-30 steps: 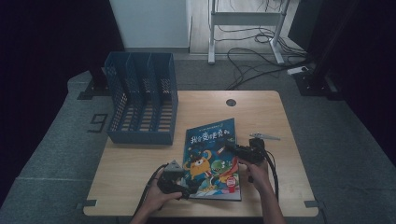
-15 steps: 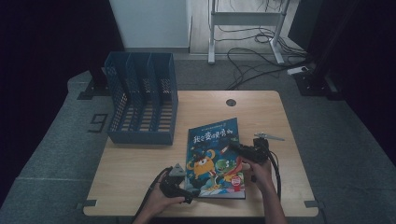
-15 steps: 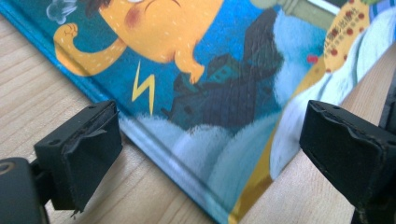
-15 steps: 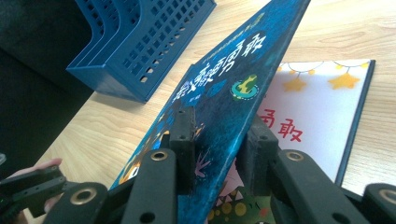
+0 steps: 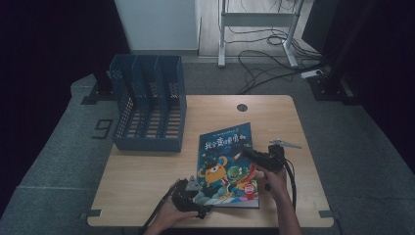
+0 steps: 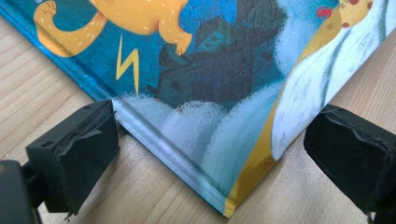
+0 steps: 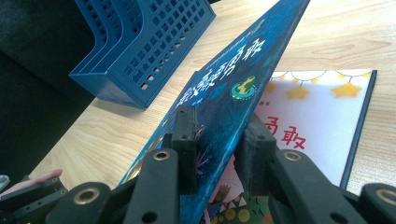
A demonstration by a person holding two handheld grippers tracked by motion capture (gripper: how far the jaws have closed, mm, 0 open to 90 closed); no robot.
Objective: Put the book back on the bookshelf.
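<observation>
A colourful children's picture book [image 5: 225, 161] lies near the front of the wooden table [image 5: 147, 176]. My right gripper [image 5: 248, 151] is shut on the right edge of its dark blue front cover [image 7: 233, 79]. The cover stands lifted between the right gripper's [image 7: 219, 130] pads, and a white inner page [image 7: 322, 116] shows under it. My left gripper [image 5: 199, 197] is open at the book's near left corner. In the left gripper view that corner [image 6: 229, 205] sits between the left gripper's [image 6: 215, 144] wide jaws, whose left pad [image 6: 79, 144] is right beside the spine edge.
A blue perforated file rack [image 5: 149, 103] with several slots stands at the table's back left, also in the right gripper view [image 7: 144, 42]. A round cable hole [image 5: 242, 107] sits behind the book. Bare wood lies to the book's left and right.
The book has shifted slightly to the right with the right gripper. Both hands stay almost where they were.
</observation>
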